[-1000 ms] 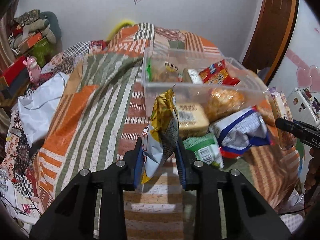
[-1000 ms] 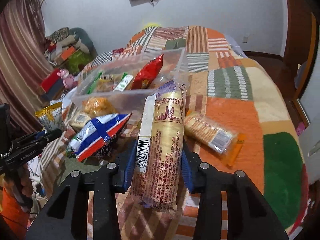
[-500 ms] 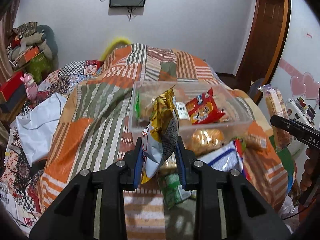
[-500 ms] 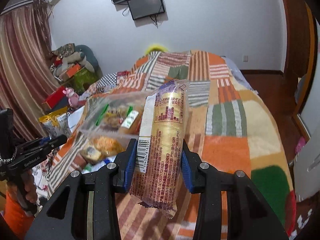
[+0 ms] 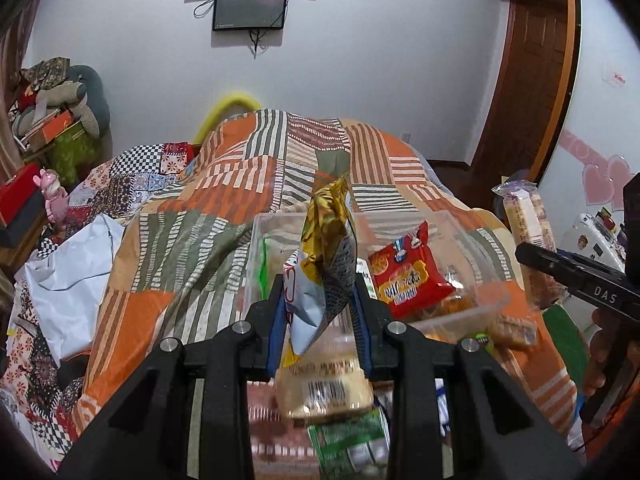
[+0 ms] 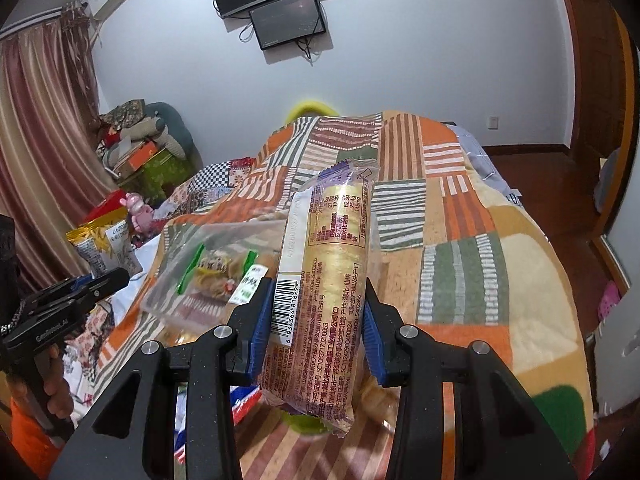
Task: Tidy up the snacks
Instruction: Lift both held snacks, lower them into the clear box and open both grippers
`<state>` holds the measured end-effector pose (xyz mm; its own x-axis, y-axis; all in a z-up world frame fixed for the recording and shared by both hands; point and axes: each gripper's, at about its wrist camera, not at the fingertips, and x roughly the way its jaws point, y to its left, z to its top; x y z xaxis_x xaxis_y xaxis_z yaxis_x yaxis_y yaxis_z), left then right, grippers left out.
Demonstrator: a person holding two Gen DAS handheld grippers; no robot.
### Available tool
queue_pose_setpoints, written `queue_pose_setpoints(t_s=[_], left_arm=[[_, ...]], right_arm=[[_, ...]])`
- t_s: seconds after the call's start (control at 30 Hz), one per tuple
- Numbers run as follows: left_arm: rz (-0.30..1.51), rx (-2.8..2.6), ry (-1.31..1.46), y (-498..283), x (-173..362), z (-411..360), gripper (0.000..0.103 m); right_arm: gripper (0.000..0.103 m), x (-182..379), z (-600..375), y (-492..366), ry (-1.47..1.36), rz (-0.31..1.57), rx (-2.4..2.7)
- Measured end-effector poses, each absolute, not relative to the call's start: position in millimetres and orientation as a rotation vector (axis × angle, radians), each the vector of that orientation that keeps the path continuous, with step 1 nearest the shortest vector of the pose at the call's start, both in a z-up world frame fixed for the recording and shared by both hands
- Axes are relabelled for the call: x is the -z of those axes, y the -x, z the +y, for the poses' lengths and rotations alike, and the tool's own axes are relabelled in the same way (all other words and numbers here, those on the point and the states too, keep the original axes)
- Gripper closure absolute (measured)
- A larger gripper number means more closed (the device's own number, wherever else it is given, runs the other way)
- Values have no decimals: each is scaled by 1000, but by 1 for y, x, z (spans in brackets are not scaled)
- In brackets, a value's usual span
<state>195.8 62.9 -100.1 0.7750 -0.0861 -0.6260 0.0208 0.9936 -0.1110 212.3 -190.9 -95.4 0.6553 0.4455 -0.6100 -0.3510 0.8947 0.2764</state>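
Now that both packets ride higher than a second ago, we are carrying them toward the clear bin (image 5: pixel 476 304) on the patchwork bedspread (image 5: pixel 192 248). Our left gripper (image 5: pixel 320 316) pinches the gold-and-white snack bag (image 5: pixel 326 264) just in front of the bin's near wall; our right gripper (image 6: pixel 316 320) clamps the long cracker sleeve (image 6: pixel 324 280) upright, right of the bin. Earlier the loose snacks lay ahead of us; they now sit low, half hidden, and the blurred biscuit pack (image 5: pixel 324 384) seems to remain on the bed.
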Motion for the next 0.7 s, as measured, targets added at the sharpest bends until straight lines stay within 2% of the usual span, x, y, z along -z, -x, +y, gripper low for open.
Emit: queue_pose_setpoints(t_s=[0.53,0.6,0.63,0.7], left_arm=[[782,62,102,-258,137,59,73],[791,61,101,-263,141,59,73],[795,59,100,-264,143,59,73],[804,59,98,-267,145,59,73]], right_arm=[[66,120,-167,-267,-104,813,-459],[68,126,-166,-272,-109,832,-461],[73,128,-165,-274,-108,842,-463],[73,131,-163,-275,-102,855,-467]])
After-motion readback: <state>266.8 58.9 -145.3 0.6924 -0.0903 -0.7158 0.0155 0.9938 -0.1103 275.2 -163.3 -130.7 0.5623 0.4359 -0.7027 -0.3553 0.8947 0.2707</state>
